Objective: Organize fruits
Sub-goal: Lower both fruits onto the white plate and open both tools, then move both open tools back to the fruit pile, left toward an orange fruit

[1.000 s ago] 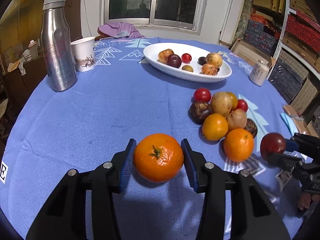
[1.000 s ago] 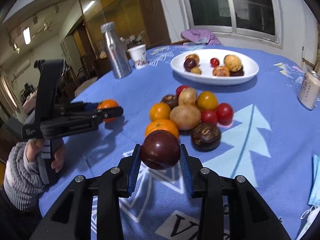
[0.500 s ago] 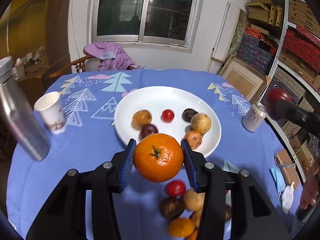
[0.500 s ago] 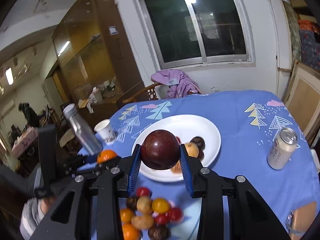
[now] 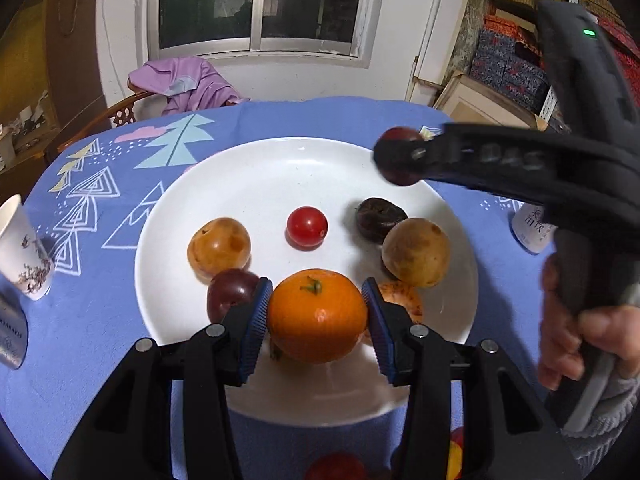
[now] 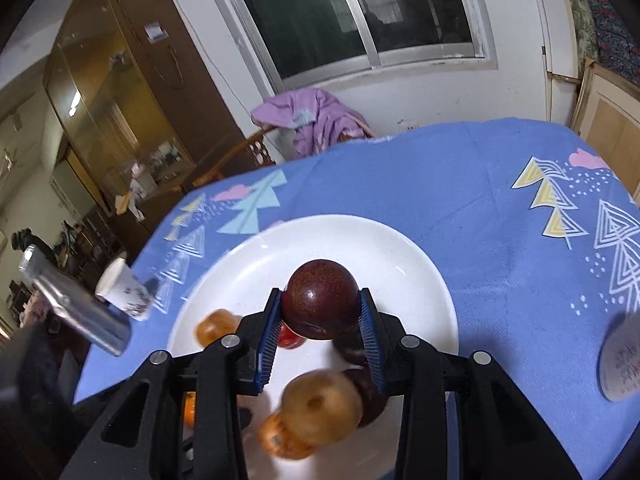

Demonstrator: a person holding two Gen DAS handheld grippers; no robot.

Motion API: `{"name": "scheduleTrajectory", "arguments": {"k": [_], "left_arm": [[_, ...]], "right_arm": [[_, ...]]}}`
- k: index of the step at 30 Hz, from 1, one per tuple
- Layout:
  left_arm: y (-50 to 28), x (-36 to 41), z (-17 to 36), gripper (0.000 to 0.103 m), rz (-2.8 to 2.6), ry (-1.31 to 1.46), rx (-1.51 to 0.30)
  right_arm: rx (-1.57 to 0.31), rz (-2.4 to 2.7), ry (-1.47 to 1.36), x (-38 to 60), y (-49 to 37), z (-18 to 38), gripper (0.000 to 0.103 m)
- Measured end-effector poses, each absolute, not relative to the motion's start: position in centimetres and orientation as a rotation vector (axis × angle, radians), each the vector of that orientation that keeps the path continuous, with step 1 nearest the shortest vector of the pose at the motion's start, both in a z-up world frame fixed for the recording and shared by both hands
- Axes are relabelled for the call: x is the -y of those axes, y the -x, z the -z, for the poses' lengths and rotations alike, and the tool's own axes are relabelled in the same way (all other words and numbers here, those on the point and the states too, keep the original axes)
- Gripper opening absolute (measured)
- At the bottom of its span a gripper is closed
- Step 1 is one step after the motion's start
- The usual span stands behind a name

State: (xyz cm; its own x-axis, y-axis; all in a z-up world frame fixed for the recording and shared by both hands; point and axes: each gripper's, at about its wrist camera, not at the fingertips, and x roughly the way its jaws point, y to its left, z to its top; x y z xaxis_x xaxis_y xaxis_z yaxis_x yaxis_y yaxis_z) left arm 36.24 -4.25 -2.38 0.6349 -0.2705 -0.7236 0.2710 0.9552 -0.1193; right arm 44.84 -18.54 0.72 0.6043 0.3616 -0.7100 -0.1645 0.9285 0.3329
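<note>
A: Status: both grippers have come off the table pile and now hang over the white plate [image 5: 460,344]. A second ago they were low by the loose fruit, half a second ago in transit.

B: Left side?

A: Left gripper [image 5: 316,316] is clenched on the orange [image 5: 317,315], blue pads against both flanks, stem up. It sits over the plate's 6 o'clock rim area. I can't tell if it is touching the plate or just above it.

B: Right?

A: Right gripper [image 6: 320,322] is clamped on the dark plum [image 6: 322,304], over the plate's middle in its own view, toward 1 o'clock in the left view [image 5: 398,156]. It looks well clear of the surface.

B: Plate load?

A: Red tomato [image 5: 307,227] at centre, yellow-brown fruit [image 5: 219,248] at 9 o'clock, dark brown fruit [image 5: 380,218] and tan fruit [image 5: 415,251] at 3 o'clock, another plum [image 5: 230,292] just left of the left pad.

B: Meaning?

A: Carry is done and drop is pending. Two more fruits are about to join. Landing room is tight for the orange, with neighbours touching or nearly so on both sides. A roll into them looks likely on release.
</note>
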Motion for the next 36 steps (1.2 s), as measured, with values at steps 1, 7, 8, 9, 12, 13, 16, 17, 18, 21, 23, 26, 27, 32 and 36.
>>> {"name": "scheduleTrajectory", "arguments": {"k": [1,7,8,9,12,13,16,17,18,21,23,26,27,32,36], "left_arm": [[-36.5,4.4,2.4,0.046,0.315,-0.005,-0.828],[-37.3,5.1,2.8,0.046,0.344,-0.02,-0.83],[-37.5,5.1,2.8,0.046,0.35,-0.017,-0.828],[-37.5,5.1,2.8,0.046,0.355,-0.013,-0.829],[-37.7,4.8,2.9,0.065,0.358,0.006,-0.837],[-37.6,4.8,2.9,0.067,0.361,0.009,-0.833],[-37.2,4.7,2.4,0.076,0.356,0.005,-0.811],[-37.1,4.6,2.2,0.079,0.356,0.008,-0.805],[-37.0,4.4,1.9,0.079,0.352,0.009,-0.796],[-36.4,3.6,0.7,0.082,0.341,0.019,-0.766],[-35.8,2.7,-0.5,0.084,0.325,0.037,-0.74],[-34.5,1.3,-2.4,0.084,0.293,0.05,-0.697],[-33.8,1.0,-3.0,0.086,0.281,0.048,-0.682],[-30.3,-1.3,-6.0,0.095,0.234,0.09,-0.623],[-26.5,-1.9,-6.0,0.095,0.23,0.101,-0.637]], "right_arm": [[-0.883,-0.305,-0.237,18.4,-45.6,-0.1,0.038],[-0.911,-0.295,-0.182,16.9,-47.6,1.7,0.038],[-0.914,-0.295,-0.172,16.7,-47.7,1.9,0.038],[-0.918,-0.294,-0.163,16.5,-47.8,2.2,0.038],[-0.944,-0.301,-0.167,16.3,-48.1,3.0,0.039],[-0.95,-0.306,-0.178,16.5,-48.2,3.1,0.04],[-0.949,-0.311,-0.221,17.1,-48.2,2.9,0.042],[-0.937,-0.319,-0.237,17.4,-48.0,2.5,0.044],[-0.925,-0.323,-0.251,17.7,-47.8,2.1,0.045],[-0.865,-0.347,-0.289,18.6,-46.5,-0.3,0.047],[-0.824,-0.361,-0.308,19.1,-45.4,-2.1,0.049],[-0.742,-0.413,-0.356,19.4,-42.7,-5.7,0.053],[-0.718,-0.434,-0.364,19.5,-41.7,-6.9,0.055],[-0.558,-0.528,-0.334,19.0,-33.8,-12.9,0.073],[-0.564,-0.551,-0.276,18.4,-29.4,-14.6,0.074]]}}
